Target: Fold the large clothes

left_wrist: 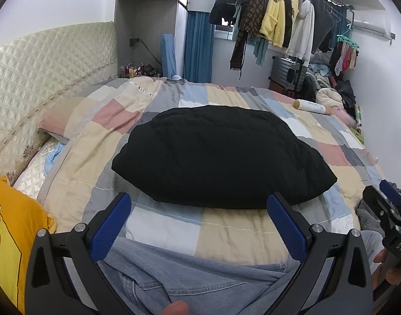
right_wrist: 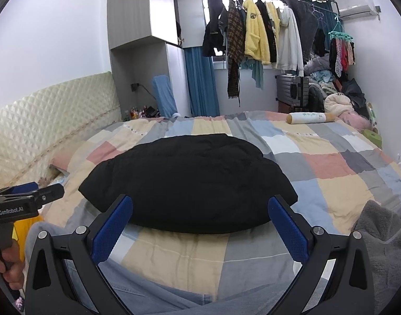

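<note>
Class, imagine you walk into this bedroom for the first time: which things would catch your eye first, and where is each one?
The black padded garment lies in a bulky bundle in the middle of the patchwork quilt, just beyond both open grippers, left and right. Behind the bed, a yellow fleece jacket stands out among clothes hanging on the rail by the window.

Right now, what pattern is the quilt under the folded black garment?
The quilt is patchwork: beige, grey, pink, blue, white blocks; clearest in the right wrist view.

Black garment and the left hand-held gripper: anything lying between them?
Only bare patchwork quilt separates the left hand-held gripper from the black garment, seen in the left wrist view.
</note>
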`<action>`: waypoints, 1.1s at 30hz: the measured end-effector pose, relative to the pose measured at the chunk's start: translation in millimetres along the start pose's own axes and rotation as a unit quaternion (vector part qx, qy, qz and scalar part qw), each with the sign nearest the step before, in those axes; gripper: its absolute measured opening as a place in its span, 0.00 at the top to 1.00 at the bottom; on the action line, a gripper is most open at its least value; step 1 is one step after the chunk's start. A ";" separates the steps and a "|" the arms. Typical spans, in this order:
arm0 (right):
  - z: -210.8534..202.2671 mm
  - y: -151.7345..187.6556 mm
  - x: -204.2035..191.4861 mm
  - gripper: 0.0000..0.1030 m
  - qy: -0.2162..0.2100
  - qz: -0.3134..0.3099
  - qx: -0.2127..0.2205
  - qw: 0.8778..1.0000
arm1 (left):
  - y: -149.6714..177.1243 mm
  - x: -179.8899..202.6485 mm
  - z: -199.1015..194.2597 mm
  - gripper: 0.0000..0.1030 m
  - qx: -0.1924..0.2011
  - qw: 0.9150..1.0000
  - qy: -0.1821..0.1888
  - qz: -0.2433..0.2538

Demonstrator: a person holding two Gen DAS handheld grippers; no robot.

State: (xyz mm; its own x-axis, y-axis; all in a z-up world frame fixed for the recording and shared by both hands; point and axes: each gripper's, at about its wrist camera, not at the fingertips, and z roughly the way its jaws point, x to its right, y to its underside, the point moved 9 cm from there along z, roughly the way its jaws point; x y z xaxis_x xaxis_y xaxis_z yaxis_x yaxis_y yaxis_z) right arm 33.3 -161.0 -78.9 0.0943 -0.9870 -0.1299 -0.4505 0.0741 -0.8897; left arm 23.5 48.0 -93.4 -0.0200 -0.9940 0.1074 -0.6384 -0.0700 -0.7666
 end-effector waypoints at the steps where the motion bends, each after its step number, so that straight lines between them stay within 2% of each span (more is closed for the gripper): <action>1: 0.9 1.3 0.1 0.00 -0.003 0.003 -0.002 1.000 | -0.7 0.1 -0.5 0.00 0.001 1.000 0.000 0.001; 33: -1.2 1.5 -0.5 0.00 -0.004 0.001 -0.010 1.000 | 6.1 2.6 -5.6 0.00 -0.006 1.000 0.007 -0.003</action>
State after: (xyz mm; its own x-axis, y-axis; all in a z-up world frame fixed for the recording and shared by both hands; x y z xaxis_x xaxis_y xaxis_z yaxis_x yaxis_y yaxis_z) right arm 31.4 -160.5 -79.7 0.1009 -0.9857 -0.1348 -0.4682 0.0725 -0.8806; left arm 15.2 45.5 -94.3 -0.0270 -0.9922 0.1218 -0.6474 -0.0755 -0.7584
